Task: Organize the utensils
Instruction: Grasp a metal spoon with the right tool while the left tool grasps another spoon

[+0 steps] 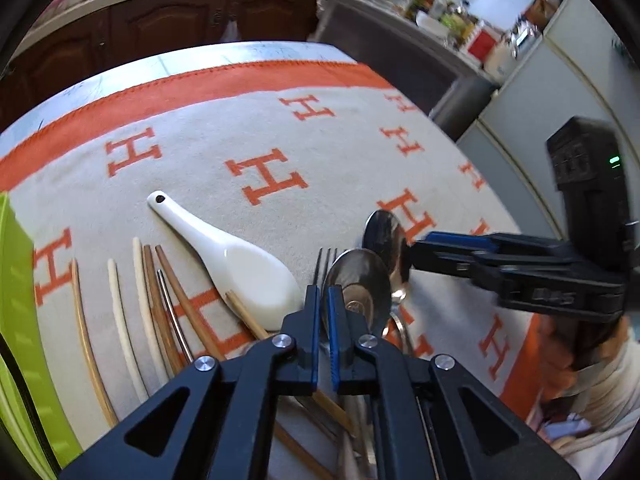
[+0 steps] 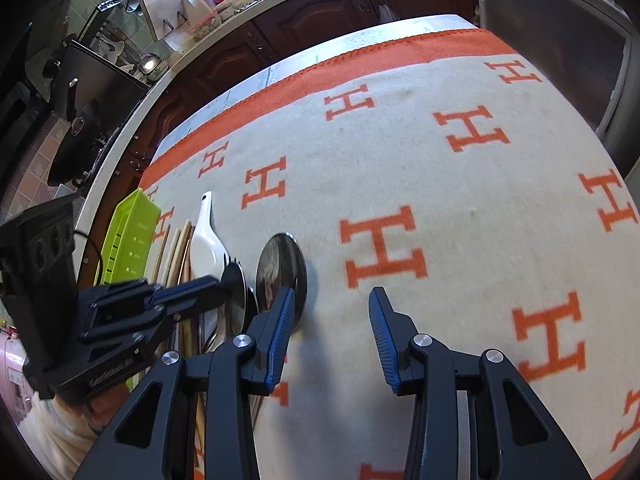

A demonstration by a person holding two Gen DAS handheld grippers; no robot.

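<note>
In the left wrist view, the left tongs point down over a heap of utensils on a cream blanket patterned with orange H letters, which covers the worktop. Their blue-padded jaws stand drawn together; a fork shows its tines just beyond the tips, but whether the pads pinch its handle cannot be told. Just right of the tips lies a steel spoon, bowl up, with a second steel spoon beyond it. Left of the tips rests a white ceramic spoon, and further left a row of chopsticks in wood and pale tones. A green basket sits at the left edge. The right tongs enter from the right, tips at the second spoon's bowl. In the right wrist view, the right tongs stand apart with nothing between them; the second spoon lies just beside the left-hand finger. The left tongs reach in over the heap, beside the ceramic spoon, chopsticks and basket.
</note>
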